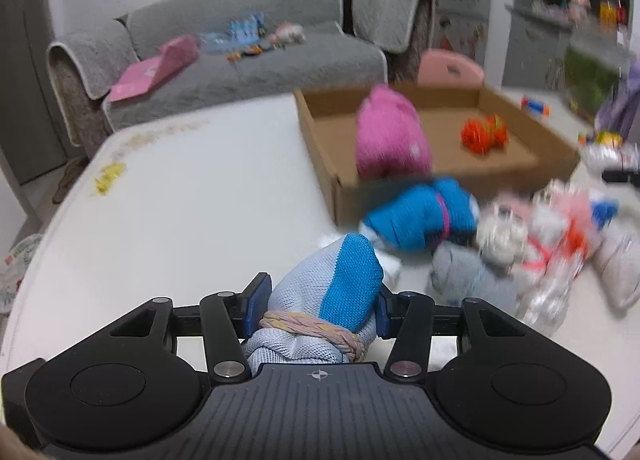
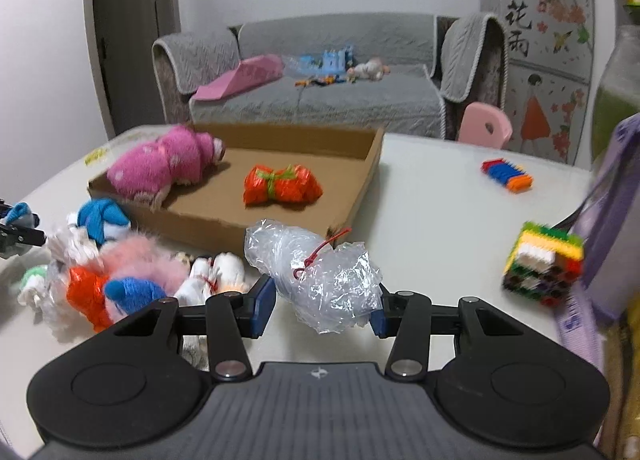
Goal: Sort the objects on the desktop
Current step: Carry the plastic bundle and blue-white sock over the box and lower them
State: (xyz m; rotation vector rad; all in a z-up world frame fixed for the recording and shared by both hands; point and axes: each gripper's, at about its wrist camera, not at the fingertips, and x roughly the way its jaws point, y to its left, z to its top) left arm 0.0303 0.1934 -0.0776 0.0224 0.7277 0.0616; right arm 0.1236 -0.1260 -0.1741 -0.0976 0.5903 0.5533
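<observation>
- Left tool (image 1: 318, 310): pads clamped on a rolled sock bundle (image 1: 332, 292), pale mesh with a blue toe, rubber band round its waist. It sits between the pads just above the tabletop (image 1: 180, 188), near-centre in the left wrist view.
- Right tool (image 2: 322, 310): pads pressed on a crumpled clear plastic bag (image 2: 320, 276) tied with red string, held near the front edge of the cardboard box (image 2: 360, 180).
- Box already holds a pink fuzzy bundle (image 2: 160, 168) at its left and an orange bag bundle (image 2: 282, 185) in the middle; plenty of bare floor to the right of them.
- Unsorted pile (image 2: 120, 276) lies on the tabletop left of the right tool: blue, white, pink and orange soft bundles, touching one another.
- Handling, our call: sock roll is soft, light and springy; grip across the banded waist, as now, so it won't unroll or squirt out.
- Plastic bag is very light, slick and crushable; we'd hold the bulky body or next to the string knot, since a loose edge may slip.
- Brick block (image 2: 540, 264) and small brick strip (image 2: 507, 175) on the right look rigid; grip flat sides, and they may shed pieces.
- Left view is motion-blurred on the far right.
</observation>
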